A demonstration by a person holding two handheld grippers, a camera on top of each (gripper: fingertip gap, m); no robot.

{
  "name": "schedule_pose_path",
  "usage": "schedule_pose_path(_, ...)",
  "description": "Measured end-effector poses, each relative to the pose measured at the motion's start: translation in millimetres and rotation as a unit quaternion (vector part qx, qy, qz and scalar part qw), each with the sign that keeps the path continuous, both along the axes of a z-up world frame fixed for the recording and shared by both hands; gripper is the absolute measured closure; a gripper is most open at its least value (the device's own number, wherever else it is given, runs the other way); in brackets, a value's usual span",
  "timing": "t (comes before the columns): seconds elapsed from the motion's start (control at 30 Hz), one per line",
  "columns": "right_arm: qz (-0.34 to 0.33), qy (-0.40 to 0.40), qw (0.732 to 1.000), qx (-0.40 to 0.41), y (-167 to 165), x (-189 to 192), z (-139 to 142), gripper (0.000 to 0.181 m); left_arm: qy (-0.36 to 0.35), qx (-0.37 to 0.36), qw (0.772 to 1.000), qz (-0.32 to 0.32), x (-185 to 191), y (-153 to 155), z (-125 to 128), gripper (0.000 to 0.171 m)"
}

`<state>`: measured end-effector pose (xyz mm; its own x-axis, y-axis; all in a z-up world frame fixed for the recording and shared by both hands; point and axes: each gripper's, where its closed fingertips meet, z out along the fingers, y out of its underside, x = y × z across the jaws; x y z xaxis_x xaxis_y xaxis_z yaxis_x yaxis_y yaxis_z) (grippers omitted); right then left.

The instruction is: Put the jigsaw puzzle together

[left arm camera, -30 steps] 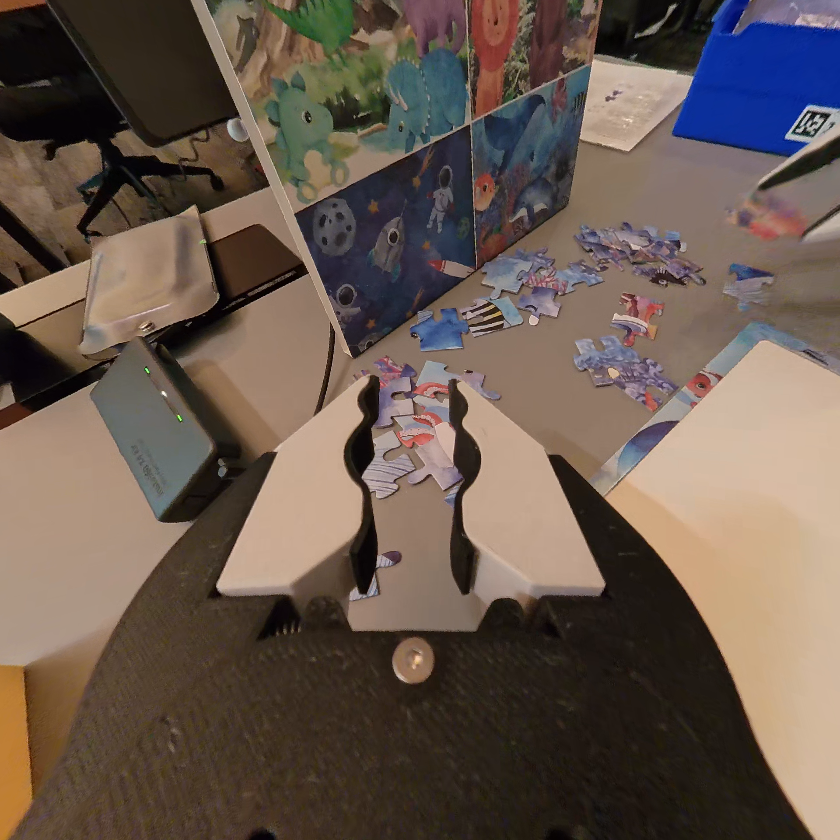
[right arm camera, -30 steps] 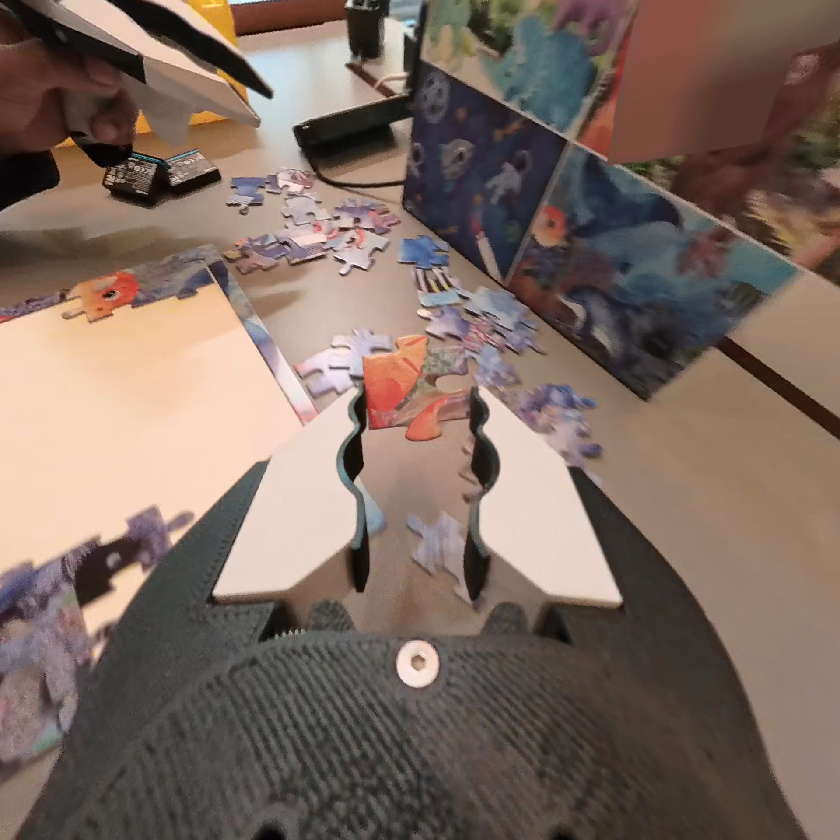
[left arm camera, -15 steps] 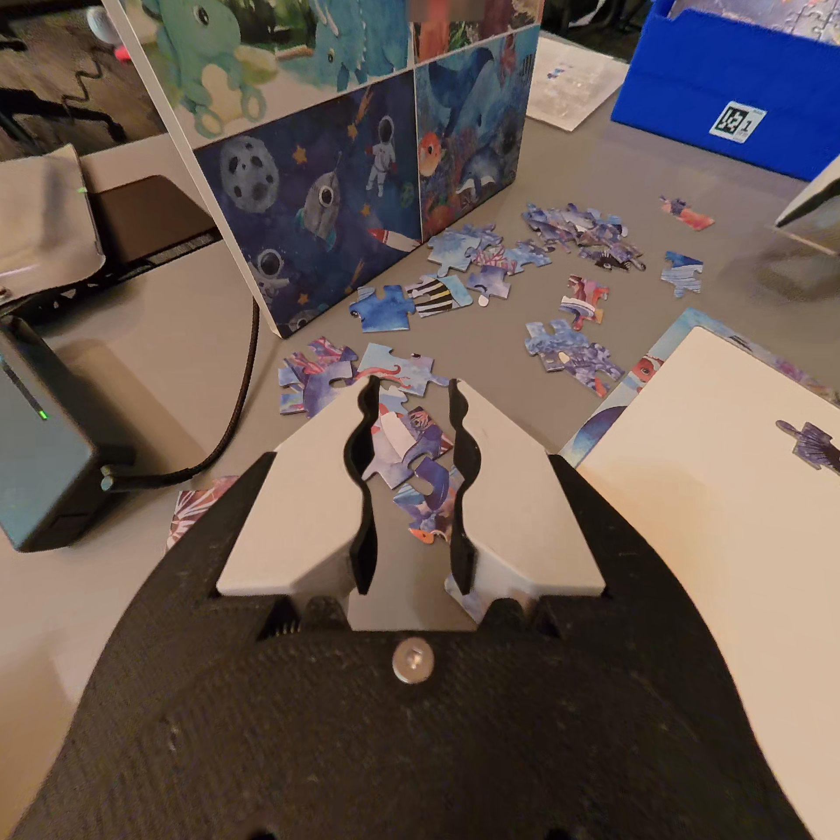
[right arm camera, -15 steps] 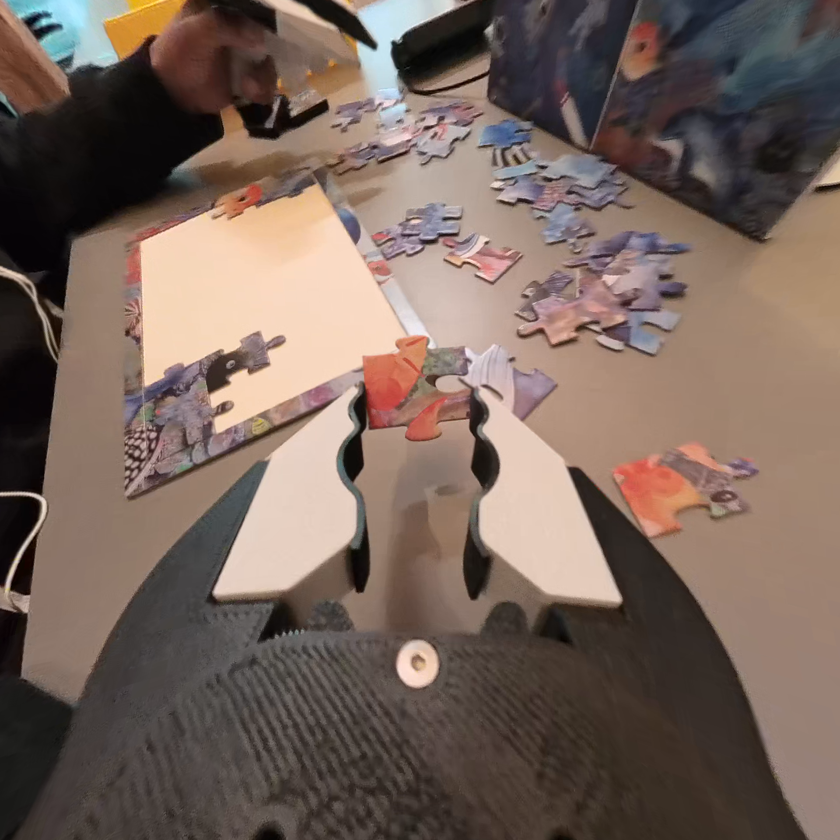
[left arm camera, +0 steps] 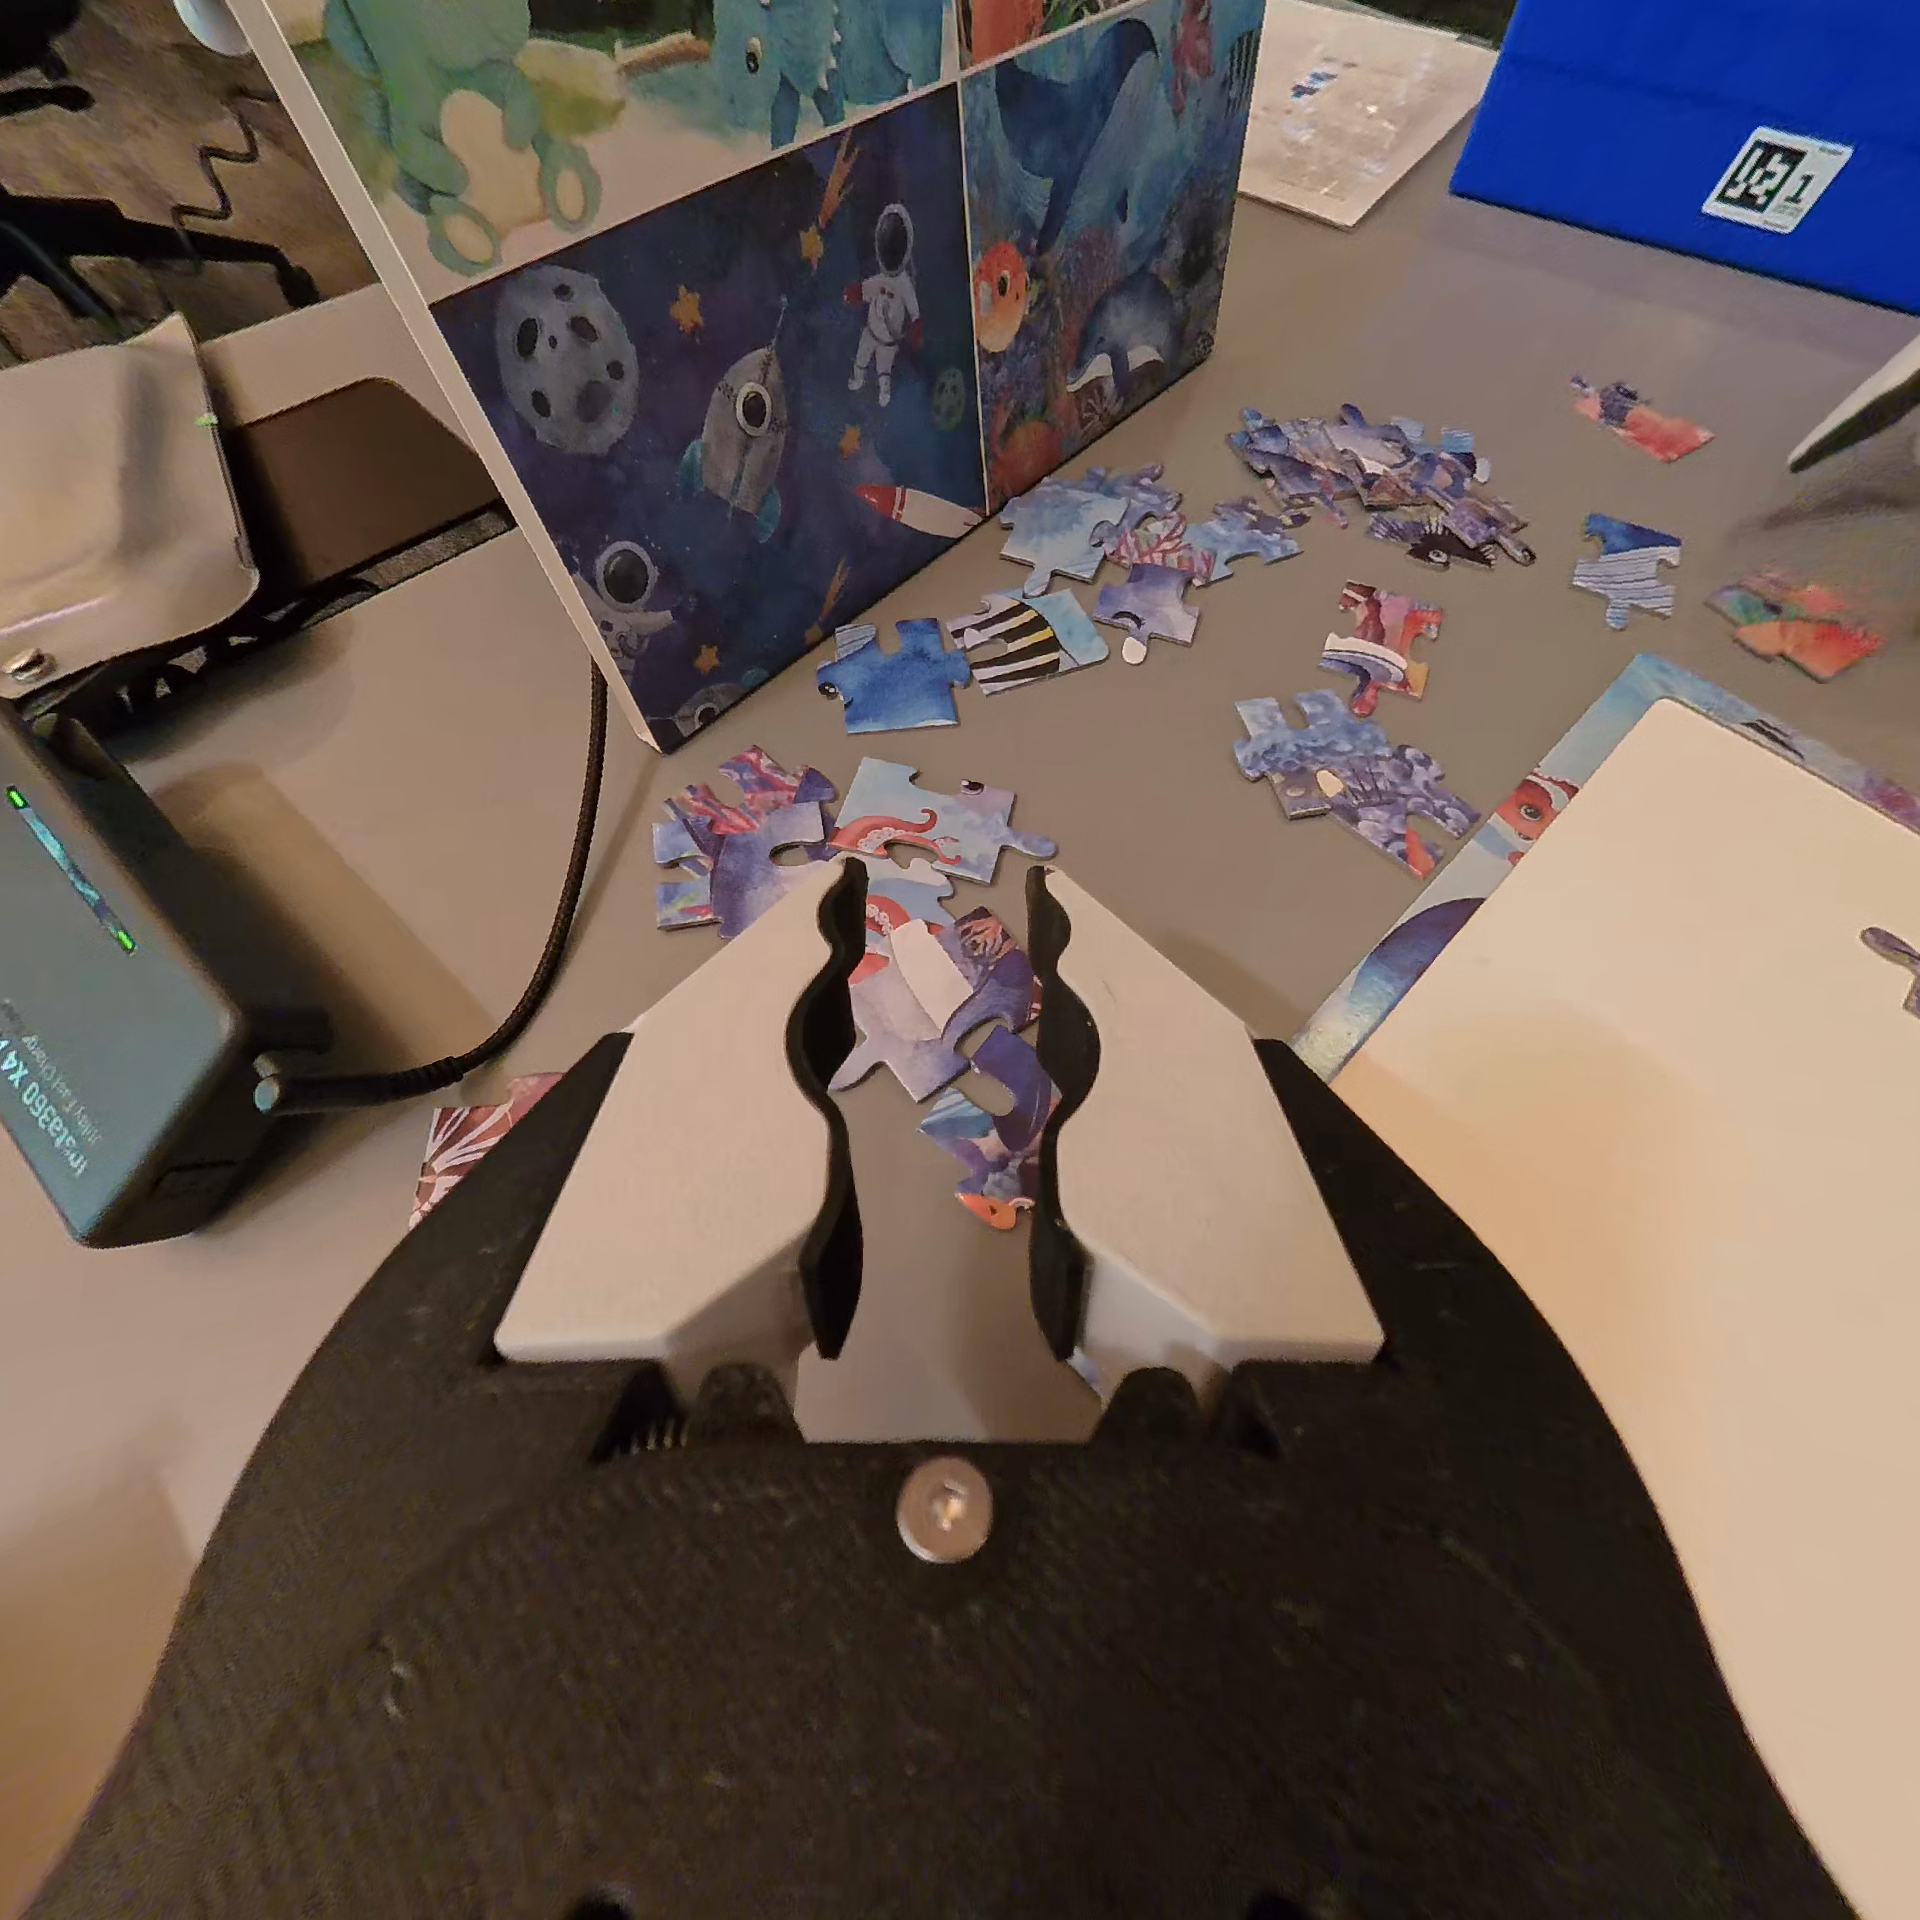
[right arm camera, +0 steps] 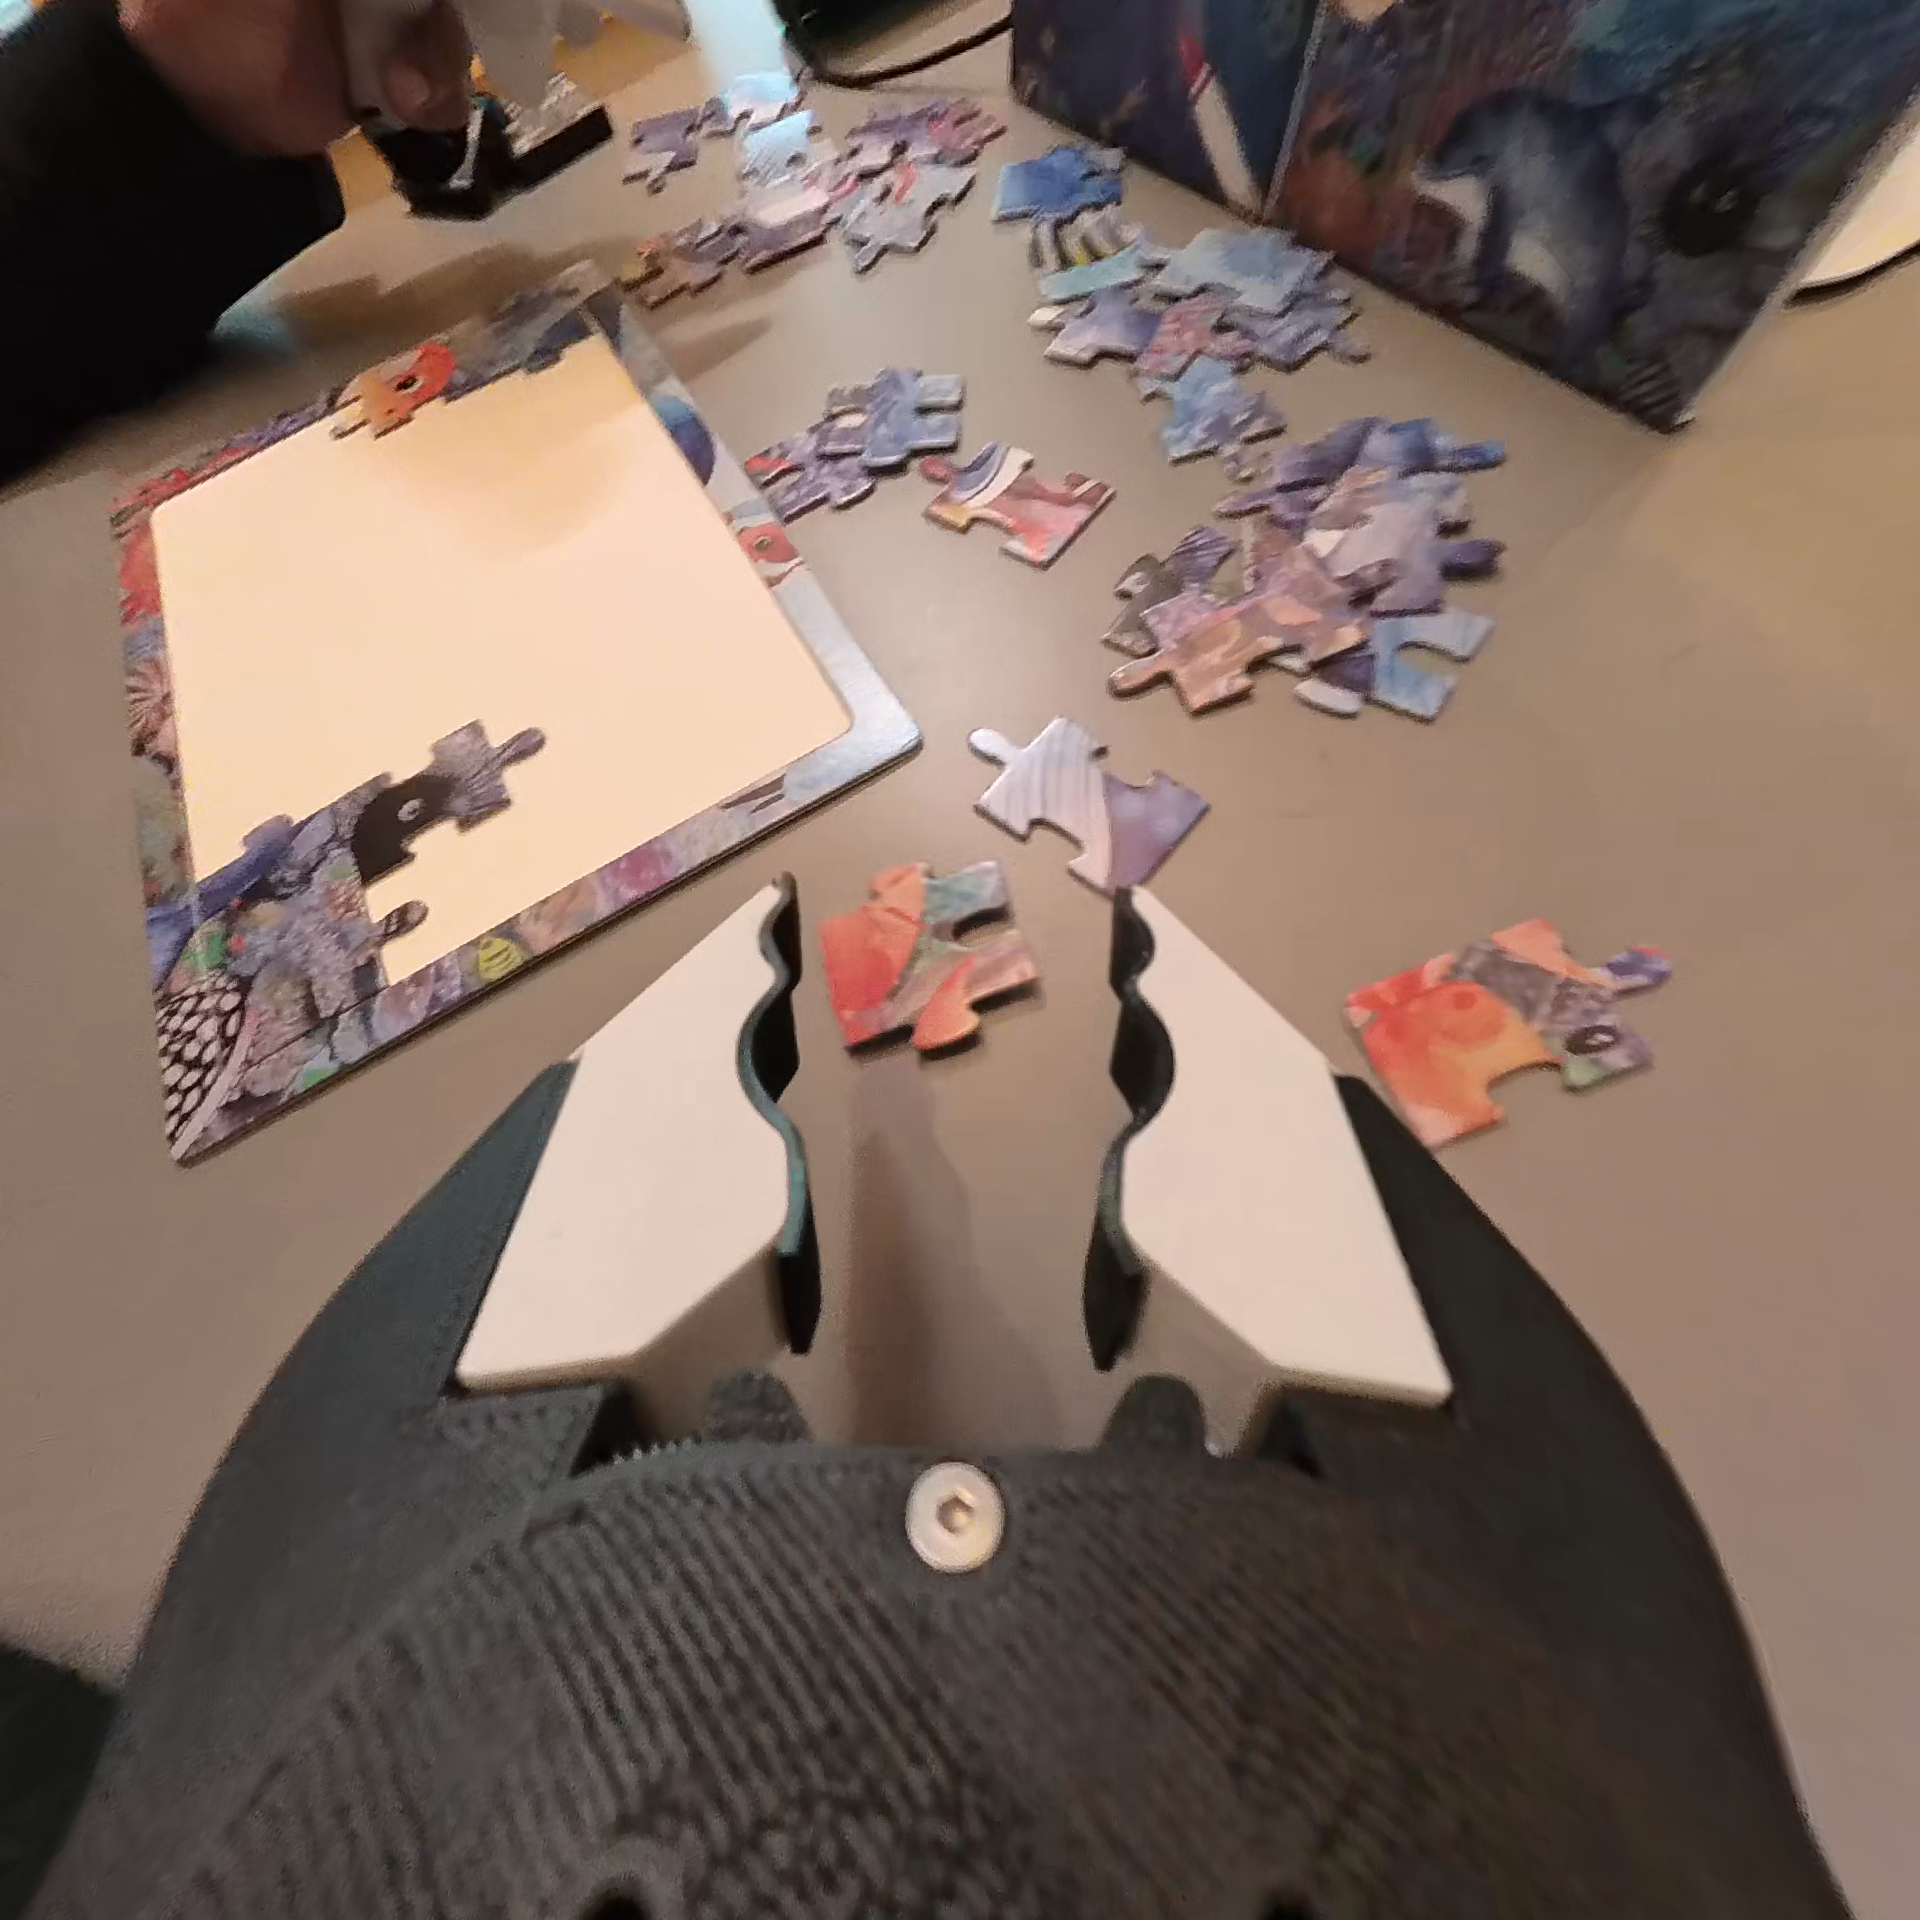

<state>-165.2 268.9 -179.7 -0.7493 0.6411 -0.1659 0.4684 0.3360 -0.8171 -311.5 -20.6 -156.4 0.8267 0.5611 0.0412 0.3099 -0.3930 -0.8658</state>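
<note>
Two claws over one grey table (right arm camera: 1558, 1299), neither gripping anything. Right gripper (right arm camera: 951, 904) spread wide, hovering low; orange-and-teal piece (right arm camera: 928, 956) lying flat on the table just ahead of the tips, between the two fingers but apart from both. Left gripper (left arm camera: 943, 883) parted to a moderate gap, empty, poised over a small heap of blue and red pieces (left arm camera: 951, 1023) seen through that gap; whether the tips touch the heap cannot be told.

Puzzle tray (right arm camera: 852, 769) ahead and to the left of the right claw: cream bed mostly bare, only a cluster of fitted pieces at the near-left corner and an orange fish piece (right arm camera: 400, 390) at the far edge. Striped pale-blue piece (right arm camera: 1081, 805) just beyond the right fingertip; second orange piece (right arm camera: 1496, 1023) off to the right; bigger heaps farther ahead, near the picture box (right arm camera: 1507, 208).

Judged step: sorting or staging, with the orange piece looking freshly set down or about to be taken, and assembly barely begun. Next move probably calls for closing on one chosen piece by its edges, lifting clear of its neighbours, turning it to match the tray's border pattern, then lowering flat into place. For a thin flat piece on a hard top, a low, tilted approach likely needed.
</note>
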Motion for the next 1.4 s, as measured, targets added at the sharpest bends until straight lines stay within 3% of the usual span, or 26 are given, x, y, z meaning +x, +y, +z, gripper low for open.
schedule_pose_path(0.07, -0.044, 0.028, 0.999, 0.004, 12.6, -12.5, 6.7, 0.122, -0.001, 0.002, 1.0, 0.0, 0.0, 0.0, 0.4, 0.143)
schedule_pose_path(0.2, -0.2, 0.059, 0.976, 0.064, 69.0, -40.9, 5.6, 0.125, -0.004, 0.006, 1.0, -0.002, 0.9, 1.2, 0.8, 0.143)
schedule_pose_path(0.3, -0.265, 0.047, 0.962, 0.041, 88.3, -48.0, 5.6, 0.13, -0.002, 0.005, 1.0, -0.004, 2.0, 2.5, 0.8, 0.143)
schedule_pose_path(0.47, -0.29, 0.026, 0.956, -0.019, 85.2, -55.4, 2.8, 0.13, -0.002, 0.003, 1.0, -0.005, 2.4, 3.4, -0.1, 0.143)
schedule_pose_path(0.77, -0.312, -0.02, 0.946, 0.082, 84.1, -63.7, -32.0, 0.128, -0.001, 0.004, 1.0, -0.007, 3.5, 4.3, 1.3, 0.143)
schedule_pose_path(0.87, -0.324, -0.016, 0.94, 0.103, 86.5, -65.8, -33.8, 0.138, -0.001, 0.004, 1.0, -0.006, 3.4, 4.5, 0.9, 0.143)
schedule_pose_path(1.17, -0.321, -0.018, 0.942, 0.095, 84.8, -63.9, -32.9, 0.144, 0.002, 0.007, 1.0, -0.005, 3.3, 3.9, 3.5, 0.143)
schedule_pose_path(1.23, -0.308, -0.011, 0.948, 0.081, 78.9, -63.1, -28.8, 0.164, 0.003, 0.007, 1.0, -0.005, 3.1, 3.6, 4.3, 0.143)
schedule_pose_path(1.27, -0.298, -0.002, 0.953, 0.063, 72.7, -63.2, -23.1, 0.165, 0.004, 0.008, 1.0, -0.004, 3.0, 3.5, 4.6, 0.143)
schedule_pose_path(1.3, -0.288, 0.004, 0.957, 0.039, 65.2, -63.2, -16.0, 0.156, 0.004, 0.008, 1.0, -0.004, 3.0, 3.4, 4.9, 0.143)
schedule_pose_path(1.4, -0.278, 0.019, 0.96, 0.009, 51.9, -62.7, -2.4, 0.15, 0.003, 0.008, 1.0, -0.004, 2.9, 3.5, 4.1, 0.143)
